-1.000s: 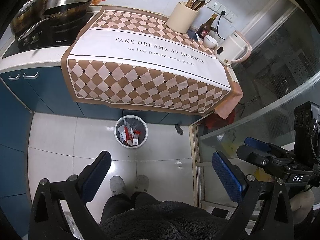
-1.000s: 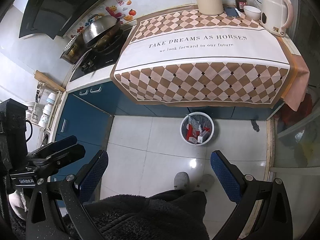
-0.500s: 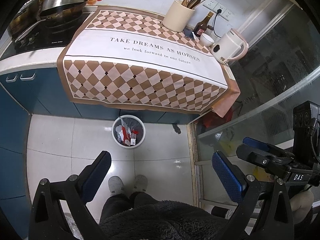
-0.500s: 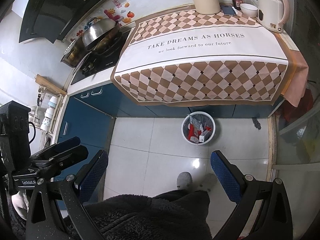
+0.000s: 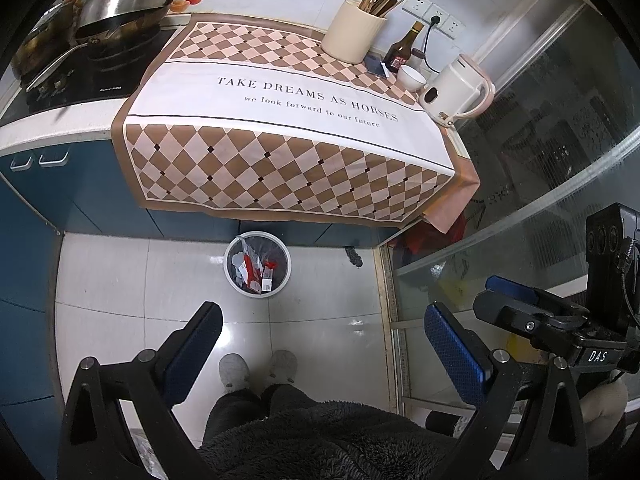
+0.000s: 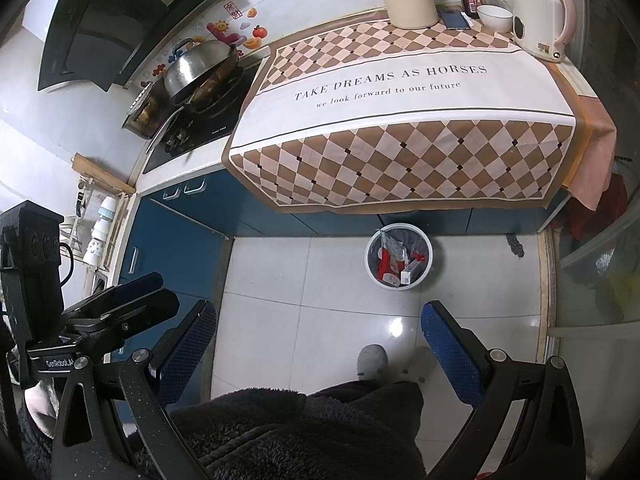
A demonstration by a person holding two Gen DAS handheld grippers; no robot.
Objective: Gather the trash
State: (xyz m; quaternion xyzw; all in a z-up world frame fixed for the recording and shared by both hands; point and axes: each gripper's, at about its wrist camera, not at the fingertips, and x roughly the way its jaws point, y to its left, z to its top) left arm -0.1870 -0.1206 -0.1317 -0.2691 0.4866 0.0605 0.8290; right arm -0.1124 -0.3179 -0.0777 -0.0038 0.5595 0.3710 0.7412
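Observation:
A white round trash bin [image 5: 257, 263] stands on the tiled floor below the counter edge; it holds red and white wrappers. It also shows in the right wrist view [image 6: 399, 256]. My left gripper [image 5: 322, 334] is open and empty, held high above the floor and short of the bin. My right gripper [image 6: 318, 330] is open and empty at a similar height. The right gripper's body shows at the right of the left wrist view [image 5: 560, 320]. No loose trash shows on the checkered cloth [image 5: 292, 120].
On the counter stand a cream utensil holder [image 5: 352, 42], a dark bottle [image 5: 402, 54], a white bowl [image 5: 411, 78], a phone [image 5: 375, 66] and a kettle [image 5: 456, 94]. A wok [image 5: 120, 4] sits on the hob at left. A glass door [image 5: 540, 168] is at right. My feet [image 5: 256, 368] are below.
Both grippers have drawn back and up a little, then shifted; the counter and bin sit slightly differently in view. Both stay open and empty.

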